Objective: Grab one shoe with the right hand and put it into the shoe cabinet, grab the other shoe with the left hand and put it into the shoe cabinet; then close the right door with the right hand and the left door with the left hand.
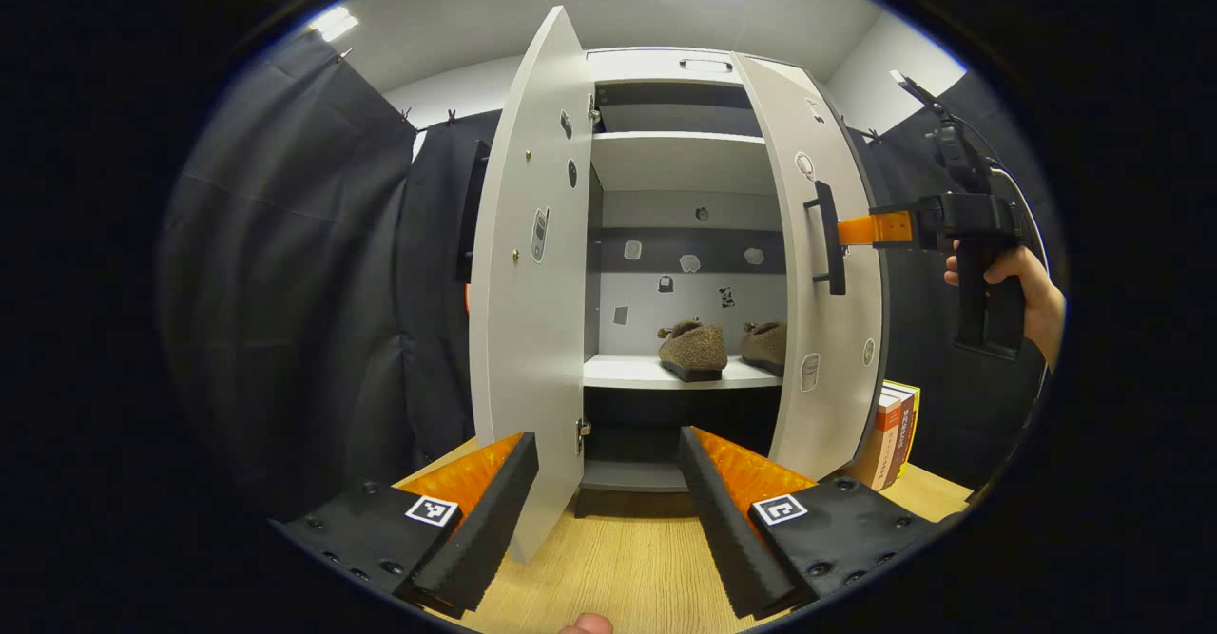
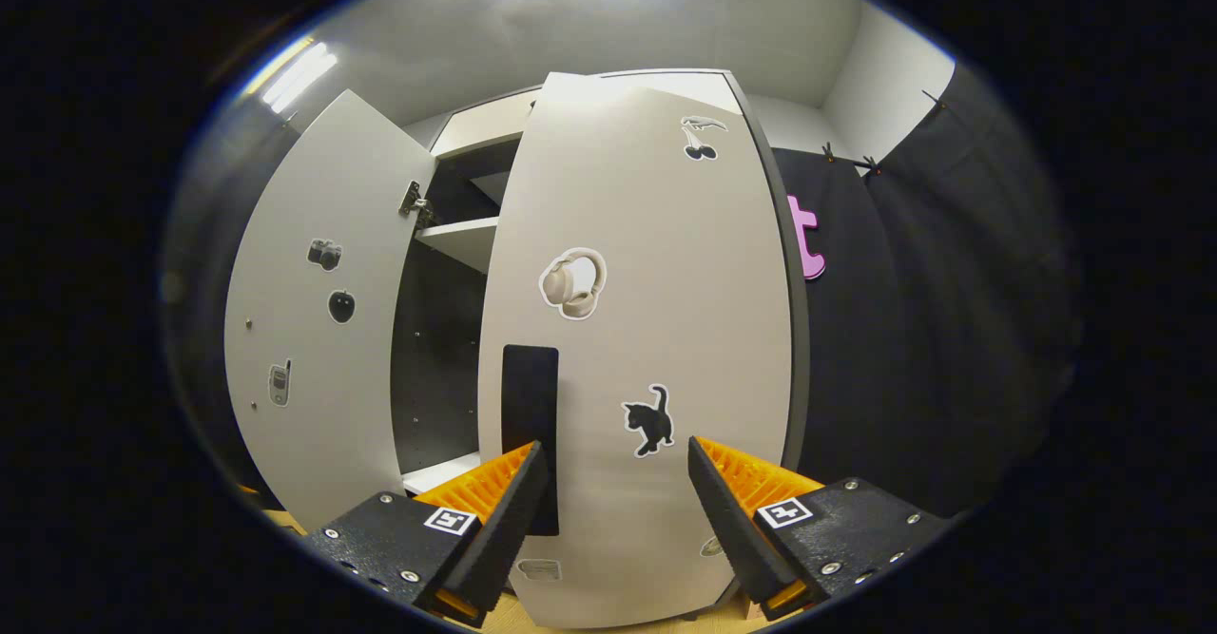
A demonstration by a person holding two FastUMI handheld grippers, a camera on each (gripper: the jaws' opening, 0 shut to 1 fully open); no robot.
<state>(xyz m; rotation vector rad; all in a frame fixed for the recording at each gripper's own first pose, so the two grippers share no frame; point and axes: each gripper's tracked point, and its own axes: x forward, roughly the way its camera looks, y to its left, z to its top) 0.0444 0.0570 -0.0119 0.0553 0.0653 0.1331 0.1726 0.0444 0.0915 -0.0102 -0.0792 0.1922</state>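
On the middle shelf: both shoes (image 1: 694, 350) sit inside the shoe cabinet (image 1: 685, 168), side by side, so the doors are what is left to do.
Right door: right door (image 2: 637, 330) stands part-way open; in the left gripper view the right tongs (image 1: 841, 231) reach its outer face beside the black handle (image 1: 825, 237).
Right tongs state: spread wide in the right gripper view, one finger (image 2: 513, 501) overlapping the handle strip, nothing gripped.
Left tongs state: left tongs (image 1: 608, 510) also wide open and empty, low over the table (image 1: 627, 558), with the left door (image 1: 528, 273) edge rising between the fingers.
Risk, right door: a push near the handle edge could slip off, or swing the panel too fast so it bounces back open.
Risk, left door: its lower edge stands close to the left tongs; a careless move could knock it wider instead of shutting it.
Risk, order: if the left door swings in while the right is still moving, the two edges may clash at the centre.
Risk, bystander: books (image 1: 894, 434) stand just beside the cabinet, behind the right door.
Hard to make out: whether the right tongs actually touch the door or handle.
Cut off: the second shoe is partly hidden behind the right door; the cabinet's bottom compartment is dark.
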